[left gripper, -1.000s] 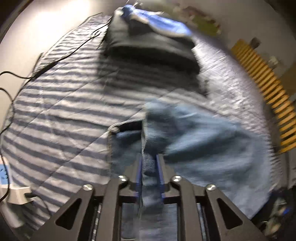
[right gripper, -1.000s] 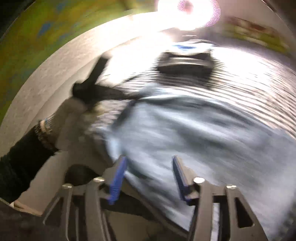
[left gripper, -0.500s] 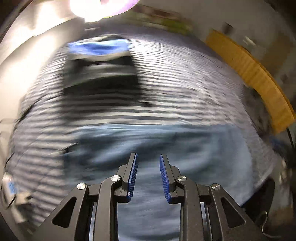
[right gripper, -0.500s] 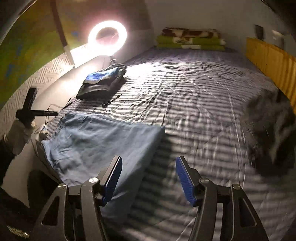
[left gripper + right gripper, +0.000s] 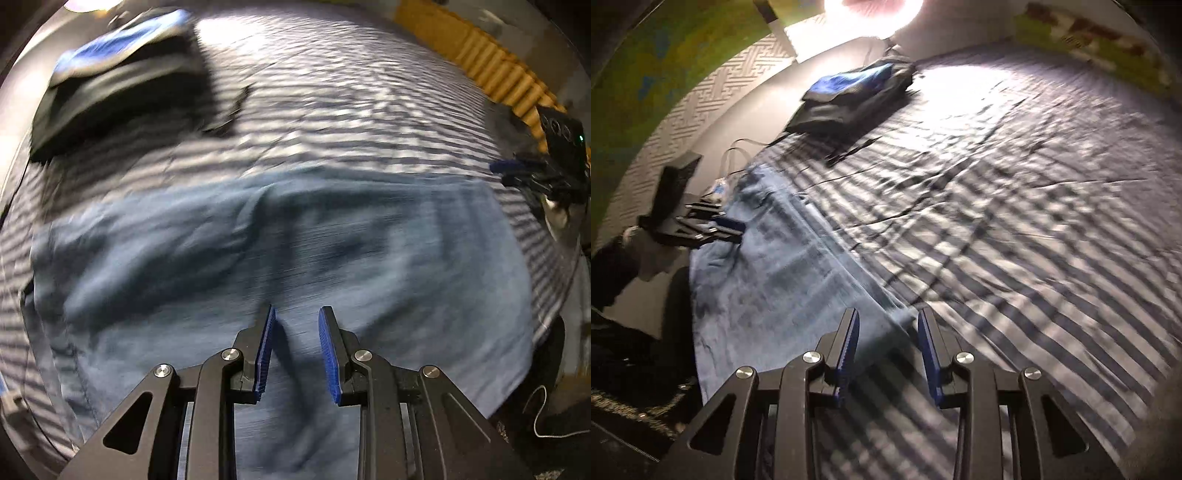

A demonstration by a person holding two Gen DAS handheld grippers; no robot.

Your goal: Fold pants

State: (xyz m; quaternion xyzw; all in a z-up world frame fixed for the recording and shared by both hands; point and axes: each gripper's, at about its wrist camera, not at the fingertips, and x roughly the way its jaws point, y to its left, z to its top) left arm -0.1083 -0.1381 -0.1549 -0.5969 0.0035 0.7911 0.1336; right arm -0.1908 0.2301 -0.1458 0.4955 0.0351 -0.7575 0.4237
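the folded denim pants (image 5: 280, 258) are showing a faded light blue, going darker blue in their creases. the striped bed sheet (image 5: 1015, 229) under them is carrying grey and white bands. the stack of folded clothes (image 5: 849, 96) is looking black, with a bright blue piece on top. both black grippers, the left gripper (image 5: 295, 347) and the right gripper (image 5: 888, 350), are wearing blue ribbed pads. the slatted wooden bed rail (image 5: 491, 74) is glowing yellow-orange.

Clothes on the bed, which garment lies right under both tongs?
The light blue pants, spread flat at the near edge of the bed; the dark folded pile with a bright blue piece on top sits farther off.
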